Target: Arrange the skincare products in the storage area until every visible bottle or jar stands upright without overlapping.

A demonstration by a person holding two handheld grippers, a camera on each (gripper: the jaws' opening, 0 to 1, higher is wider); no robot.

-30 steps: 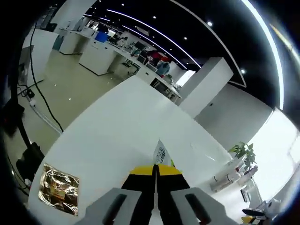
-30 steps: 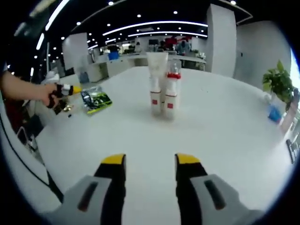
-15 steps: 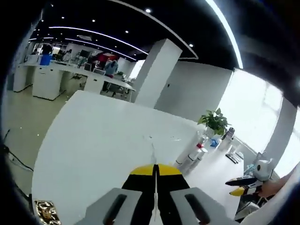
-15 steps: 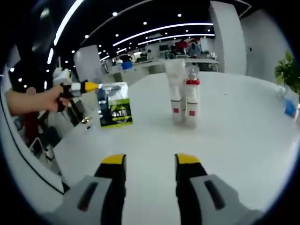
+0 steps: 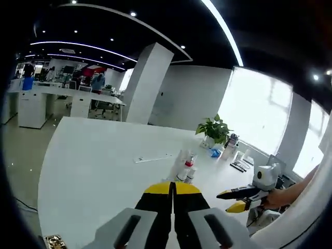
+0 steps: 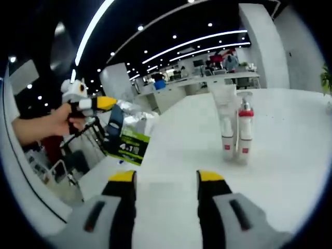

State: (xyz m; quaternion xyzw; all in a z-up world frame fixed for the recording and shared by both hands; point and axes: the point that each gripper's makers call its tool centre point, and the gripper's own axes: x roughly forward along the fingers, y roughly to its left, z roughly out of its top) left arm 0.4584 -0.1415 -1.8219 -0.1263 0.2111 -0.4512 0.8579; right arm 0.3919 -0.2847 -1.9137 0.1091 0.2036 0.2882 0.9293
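A white tube [image 6: 224, 124] and a white bottle with a red cap [image 6: 245, 136] stand upright side by side on the white table [image 6: 290, 179]. In the left gripper view, the same pair [image 5: 185, 168] stands small just beyond my shut jaws. My left gripper [image 6: 106, 102], held by a hand [image 6: 44, 124], is shut on a green and black sachet [image 6: 124, 142] that hangs in the air left of the bottles. My left gripper [image 5: 173, 190] shows its yellow tips pressed together. My right gripper [image 6: 167, 179] stands open and empty, well short of the bottles, and my right gripper [image 5: 236, 199] shows at the table's right.
A potted plant [image 5: 215, 129] and small items stand at the far right edge of the table [image 5: 104, 171]. A gold foil packet [image 5: 52, 241] lies near the table's front left edge. Office desks and a white pillar [image 5: 148, 83] stand beyond.
My left gripper has lifted the sachet higher and closer to the right camera. Both views have swung, so the bottles now sit right of centre in the right gripper view.
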